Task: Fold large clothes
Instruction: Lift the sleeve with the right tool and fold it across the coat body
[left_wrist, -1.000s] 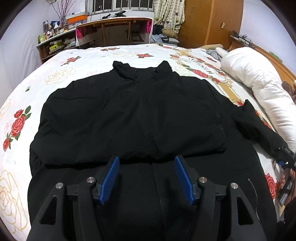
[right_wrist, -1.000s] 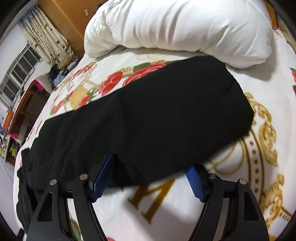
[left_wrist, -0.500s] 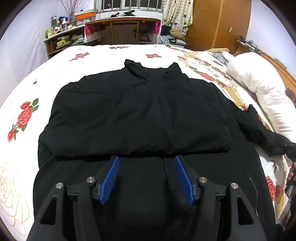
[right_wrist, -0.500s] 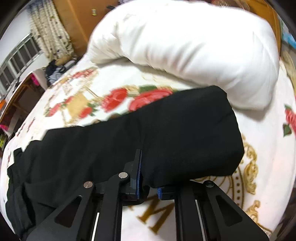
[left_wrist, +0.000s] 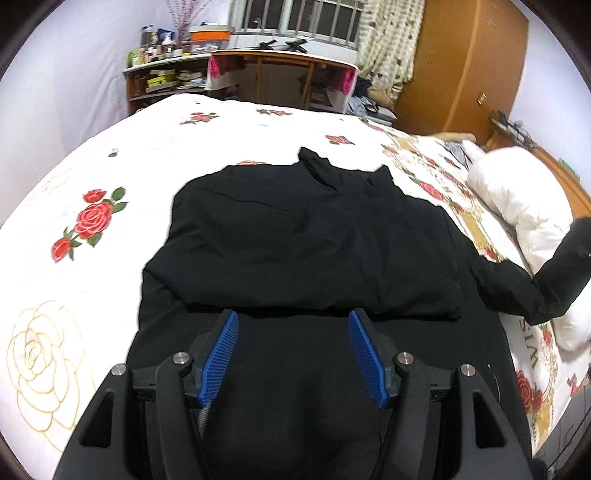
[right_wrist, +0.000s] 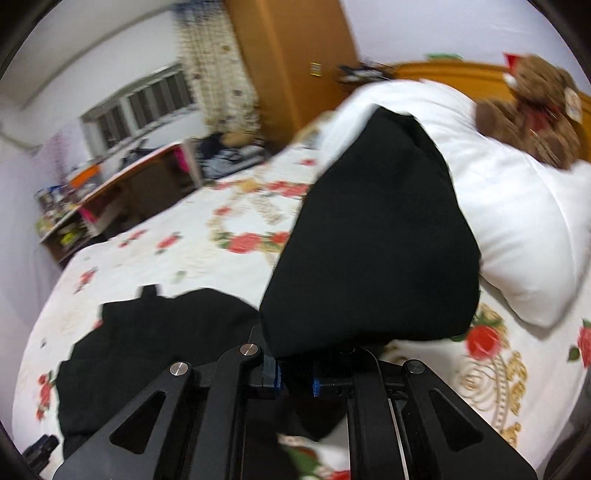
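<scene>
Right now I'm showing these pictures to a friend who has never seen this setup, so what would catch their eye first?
The black jacket spread across the middle of the rose-printed bedspread, its body already folded over. Next, the jacket's sleeve, pinched in the shut right gripper and lifted off the bed in front of the white duvet. The left gripper hangs open over the jacket's lower part.

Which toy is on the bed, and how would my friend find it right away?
Look at the big bed with the rose-print cover, then go to the wooden headboard end where the puffy white duvet is piled up. Just behind the duvet sits a brown teddy bear. It is the only furry brown thing there; everything near it is white bedding or black clothing.
</scene>
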